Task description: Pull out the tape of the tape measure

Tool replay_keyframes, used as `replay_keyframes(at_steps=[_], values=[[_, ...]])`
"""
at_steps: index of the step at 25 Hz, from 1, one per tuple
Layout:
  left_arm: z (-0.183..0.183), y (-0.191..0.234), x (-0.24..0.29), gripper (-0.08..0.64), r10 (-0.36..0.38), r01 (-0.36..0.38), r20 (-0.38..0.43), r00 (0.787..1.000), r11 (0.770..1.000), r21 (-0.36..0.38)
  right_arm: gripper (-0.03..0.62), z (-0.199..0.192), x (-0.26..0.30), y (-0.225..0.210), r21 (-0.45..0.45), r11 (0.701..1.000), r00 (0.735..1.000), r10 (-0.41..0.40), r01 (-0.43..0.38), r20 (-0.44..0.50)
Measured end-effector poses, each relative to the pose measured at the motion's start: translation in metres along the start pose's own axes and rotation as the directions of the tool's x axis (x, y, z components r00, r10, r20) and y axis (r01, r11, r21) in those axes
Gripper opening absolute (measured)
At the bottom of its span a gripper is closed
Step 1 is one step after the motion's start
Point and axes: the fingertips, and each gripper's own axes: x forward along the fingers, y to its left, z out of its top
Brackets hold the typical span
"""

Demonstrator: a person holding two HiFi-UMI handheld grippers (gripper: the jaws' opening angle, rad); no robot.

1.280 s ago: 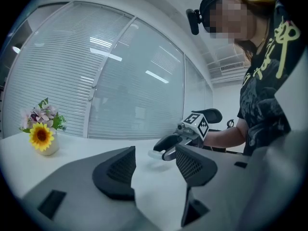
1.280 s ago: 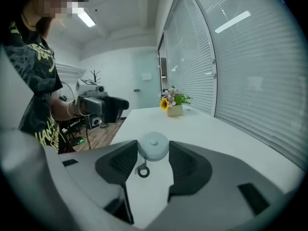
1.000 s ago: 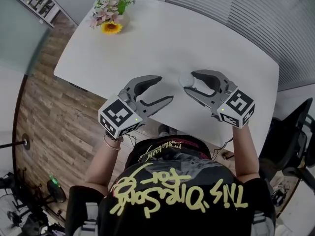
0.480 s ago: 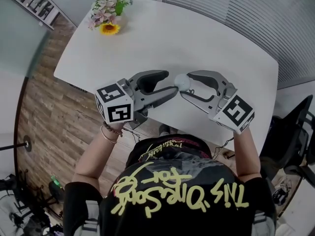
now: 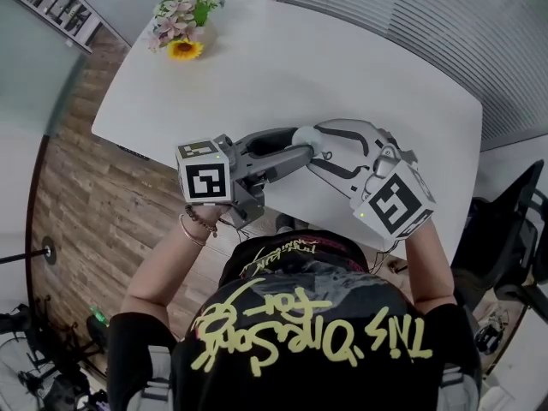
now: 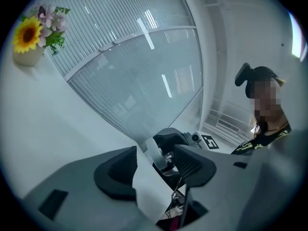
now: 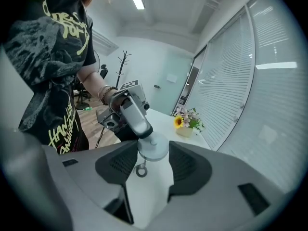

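Observation:
A small round white tape measure (image 5: 306, 136) (image 7: 154, 149) sits between the tips of my right gripper (image 5: 313, 145) (image 7: 153, 153), which is shut on it above the white table (image 5: 342, 67). A metal ring (image 7: 141, 170) hangs from its case. My left gripper (image 5: 300, 142) (image 6: 155, 154) comes in level from the left, tips right at the tape measure. One of its fingers (image 7: 134, 115) reaches the top of the case. The left jaws have just been closing; a wide gap still shows between the pads, with the tape measure (image 6: 156, 153) at their tips.
A vase of flowers (image 5: 182, 26) (image 6: 31, 36) (image 7: 186, 123) stands at the table's far left corner. The table's near edge (image 5: 137, 148) runs just below the grippers, over wooden floor (image 5: 77, 212). A black office chair (image 5: 505, 238) stands at the right. Window blinds (image 5: 411, 7) line the far side.
Both grippers have rolled and closed in on each other. The left gripper's tips, apart from the tape measure a second ago, now meet it in the right gripper.

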Motion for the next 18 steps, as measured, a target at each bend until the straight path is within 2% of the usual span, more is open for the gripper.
replay_keyframes(at_steps=[5,11,14,18], values=[[-0.0005,0.0035,-0.0004,0.187,-0.017,0.018,0.019,1.000,0.999,-0.035,0.209,0.0032,-0.0003,0.0022,-0.024,1.000,0.999,0.008,-0.009,-0.033],[-0.0029,0.0057,-0.0004,0.173,-0.030,0.032,0.026,0.999,0.998,-0.057,0.209,0.0015,0.0056,0.0052,-0.109,0.994,0.998,-0.010,0.003,-0.064],[-0.0016,0.0029,-0.0002,0.135,-0.049,0.052,0.043,0.998,0.996,-0.073,0.209,0.0014,0.0073,0.0069,-0.122,0.993,0.997,-0.007,-0.002,-0.072],[-0.0013,0.0011,-0.0012,0.127,-0.056,0.061,0.061,0.997,0.995,-0.081,0.209,0.0019,0.0053,0.0069,-0.131,0.991,0.997,-0.011,0.001,-0.074]])
